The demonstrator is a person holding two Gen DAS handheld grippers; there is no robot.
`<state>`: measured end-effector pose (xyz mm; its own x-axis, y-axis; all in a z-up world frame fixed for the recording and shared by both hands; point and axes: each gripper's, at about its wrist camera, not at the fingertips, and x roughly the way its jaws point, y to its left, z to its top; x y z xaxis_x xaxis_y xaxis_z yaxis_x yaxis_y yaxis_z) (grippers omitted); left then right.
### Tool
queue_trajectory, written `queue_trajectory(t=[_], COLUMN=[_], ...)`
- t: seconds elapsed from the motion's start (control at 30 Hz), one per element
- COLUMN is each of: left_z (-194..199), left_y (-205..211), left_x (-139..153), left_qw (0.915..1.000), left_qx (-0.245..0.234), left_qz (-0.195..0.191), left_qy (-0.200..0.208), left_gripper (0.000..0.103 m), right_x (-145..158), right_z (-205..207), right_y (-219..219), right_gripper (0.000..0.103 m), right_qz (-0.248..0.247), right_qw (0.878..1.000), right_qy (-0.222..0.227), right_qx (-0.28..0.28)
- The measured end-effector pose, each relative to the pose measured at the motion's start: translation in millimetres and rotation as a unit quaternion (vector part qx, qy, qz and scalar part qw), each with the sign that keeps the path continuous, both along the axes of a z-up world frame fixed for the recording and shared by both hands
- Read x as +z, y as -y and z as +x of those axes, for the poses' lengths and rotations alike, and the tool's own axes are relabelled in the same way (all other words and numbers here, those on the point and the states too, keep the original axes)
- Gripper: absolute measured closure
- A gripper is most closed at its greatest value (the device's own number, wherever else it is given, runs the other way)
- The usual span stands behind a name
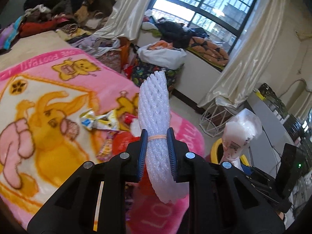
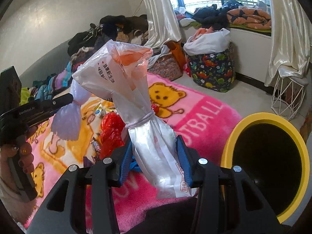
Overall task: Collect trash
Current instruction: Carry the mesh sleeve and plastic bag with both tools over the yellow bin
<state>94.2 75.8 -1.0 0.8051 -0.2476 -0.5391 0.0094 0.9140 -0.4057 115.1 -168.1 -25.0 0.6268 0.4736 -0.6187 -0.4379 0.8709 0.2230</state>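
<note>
My left gripper is shut on a white foam net sleeve, a bundle bound by a rubber band and lifted above the pink cartoon blanket. My right gripper is shut on a white plastic bag tied with a hair band, also held in the air. A yellow-rimmed trash bin with a dark inside stands just right of the bag. Crumpled wrappers and a red wrapper lie on the blanket. The right wrist view shows the left gripper with the foam net at the left, and a hand on its handle.
A dinosaur-print basket holding a stuffed white bag stands on the floor beyond the blanket. A white wire stool stands under the curtain. Clothes are piled along the far wall and on the window sill. Black equipment stands at the right.
</note>
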Motion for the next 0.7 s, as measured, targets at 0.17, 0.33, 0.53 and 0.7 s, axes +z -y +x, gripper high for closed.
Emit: queue_trajectory(t=[0.17, 0.33, 0.53, 0.7], left_z=[10, 20, 27, 29], left_y=[27, 60, 86, 105], left_x=[-1, -5, -7, -5], left_qw=[0.9996, 0.9979, 0.9957, 0.9941], left_qx=[-0.028, -0.064, -0.092, -0.108], left_qz=[-0.009, -0.008, -0.002, -0.002], left_qy=[0.002, -0.002, -0.001, 0.005], left_gripper=[0.089, 0.089, 0.089, 0.09], right_x=[4, 6, 6, 5], right_z=[0, -6, -9, -13], right_y=[21, 49, 85, 111], right_gripper=[0.061, 0.061, 0.061, 0.061], right_qz=[0.009, 0.012, 0.022, 0.027], right_qw=[1.0, 0.998, 0.994, 0.99], right_qy=[0.003, 0.006, 0.005, 0.009], right_qx=[-0.026, -0.061, -0.109, -0.141])
